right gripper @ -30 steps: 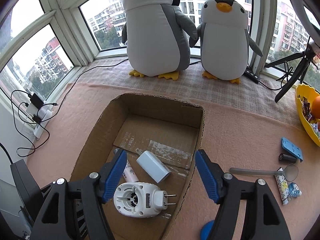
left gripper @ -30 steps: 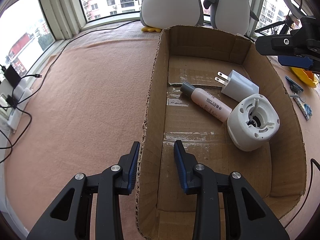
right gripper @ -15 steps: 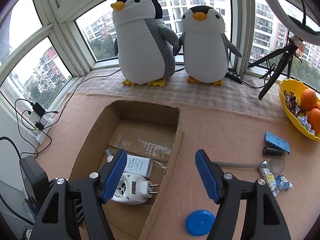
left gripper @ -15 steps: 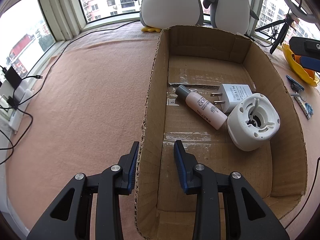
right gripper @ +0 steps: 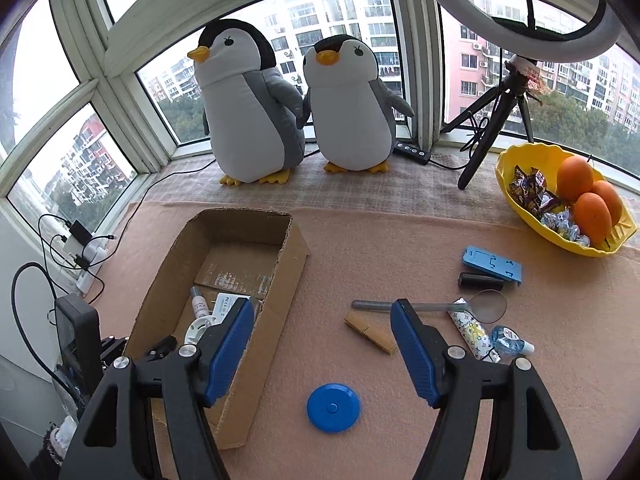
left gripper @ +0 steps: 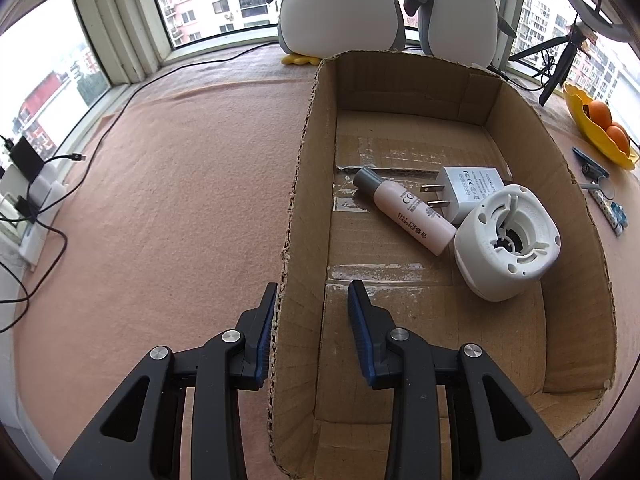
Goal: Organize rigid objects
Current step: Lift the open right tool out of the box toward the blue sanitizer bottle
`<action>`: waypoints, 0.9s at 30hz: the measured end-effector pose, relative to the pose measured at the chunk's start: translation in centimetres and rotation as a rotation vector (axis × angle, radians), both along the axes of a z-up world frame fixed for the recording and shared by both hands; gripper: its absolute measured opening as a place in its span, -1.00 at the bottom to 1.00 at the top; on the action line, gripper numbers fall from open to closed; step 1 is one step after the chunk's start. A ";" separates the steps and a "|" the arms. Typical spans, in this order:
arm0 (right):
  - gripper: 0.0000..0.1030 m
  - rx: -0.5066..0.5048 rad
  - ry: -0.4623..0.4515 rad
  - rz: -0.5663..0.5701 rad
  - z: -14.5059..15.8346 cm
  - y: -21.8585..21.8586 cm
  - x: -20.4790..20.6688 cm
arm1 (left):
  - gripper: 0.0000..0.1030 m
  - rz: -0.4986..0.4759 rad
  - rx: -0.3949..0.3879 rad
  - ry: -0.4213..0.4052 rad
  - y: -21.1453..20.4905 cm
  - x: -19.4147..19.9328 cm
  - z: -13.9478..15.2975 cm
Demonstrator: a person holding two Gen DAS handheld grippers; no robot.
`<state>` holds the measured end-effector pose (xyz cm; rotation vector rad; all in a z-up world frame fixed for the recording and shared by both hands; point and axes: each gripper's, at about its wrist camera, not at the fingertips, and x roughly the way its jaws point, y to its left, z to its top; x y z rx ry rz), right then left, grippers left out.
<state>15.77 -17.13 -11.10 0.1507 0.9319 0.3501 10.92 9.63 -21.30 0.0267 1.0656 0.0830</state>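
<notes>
Your left claw is closed on the left wall of the cardboard box, one finger outside and one inside, so it holds the box steady on the bench. Inside the box already lie a pink bottle, a white charger and a round white plug-in device.

Your right claw is open and empty, hovering over the bench to the right of the box. The loose things lie on this side, so the right hand is the nearer one. The blue disc is closest, below and between the fingers. The wooden clip lies just ahead, its long axis slanting from upper left to lower right. Behind it the magnifier lies across, with its handle pointing left toward the box.

I think the next pick is the disc or the clip. Around both there is free cloth, and the path back to the box crosses only its right wall, which you must clear from above.
</notes>
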 end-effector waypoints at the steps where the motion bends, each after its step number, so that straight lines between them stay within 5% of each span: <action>1: 0.30 0.007 0.001 -0.006 0.0 -0.8 -0.1 | -0.36 0.000 0.001 0.000 0.0 0.0 0.0; 18: 0.38 -0.078 0.056 -0.092 -2.8 -11.7 -2.6 | -0.36 -0.001 0.012 0.003 -0.3 0.0 0.0; 27: 0.05 -0.151 0.087 -0.045 -6.0 -11.5 -2.6 | -0.36 -0.003 0.025 0.005 -0.5 0.1 0.0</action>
